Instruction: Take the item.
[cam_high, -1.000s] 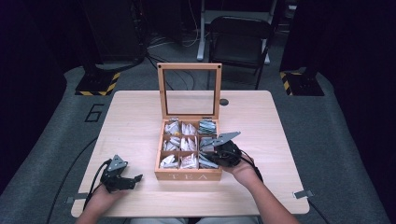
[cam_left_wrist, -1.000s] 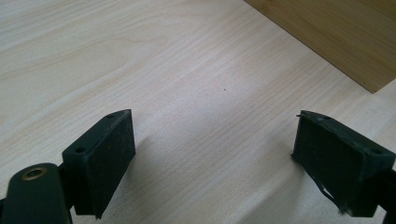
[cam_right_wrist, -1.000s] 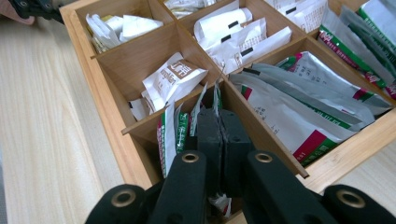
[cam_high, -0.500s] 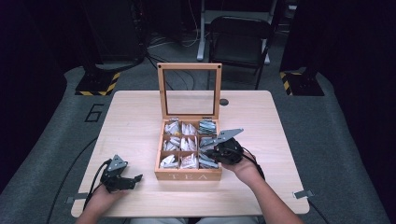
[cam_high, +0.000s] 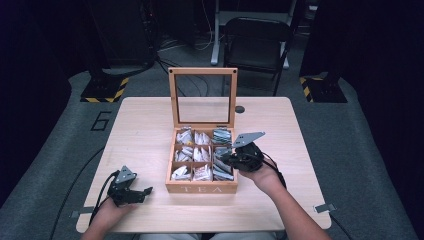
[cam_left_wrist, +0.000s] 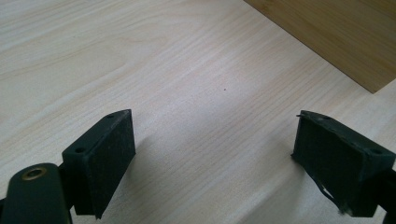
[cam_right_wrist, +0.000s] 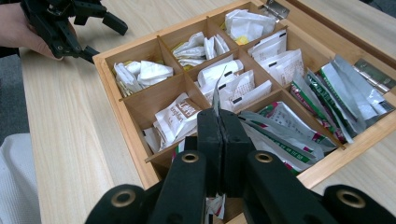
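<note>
An open wooden tea box (cam_high: 202, 189) with six compartments of tea packets stands mid-table, its glass lid (cam_high: 172, 97) upright at the back. My right gripper (cam_high: 226, 161) hovers over the box's front right compartment. In the right gripper view the jaws (cam_right_wrist: 219, 114) are pressed together on a thin tea packet (cam_right_wrist: 218, 91) seen edge-on, lifted above the compartments. My left gripper (cam_high: 142, 192) rests open on the table at the front left, nothing between its pads (cam_left_wrist: 105, 158); a corner of the box (cam_left_wrist: 336, 42) lies ahead of it.
The right gripper view shows the other hand and left gripper (cam_right_wrist: 100, 18) beyond the box wall (cam_right_wrist: 130, 135). A small dark disc (cam_high: 240, 109) lies on the table behind the box. A folding chair (cam_high: 255, 45) stands past the table's far edge.
My right gripper has risen slightly over the box's front right compartment, jaws still together. The left gripper has not moved.
</note>
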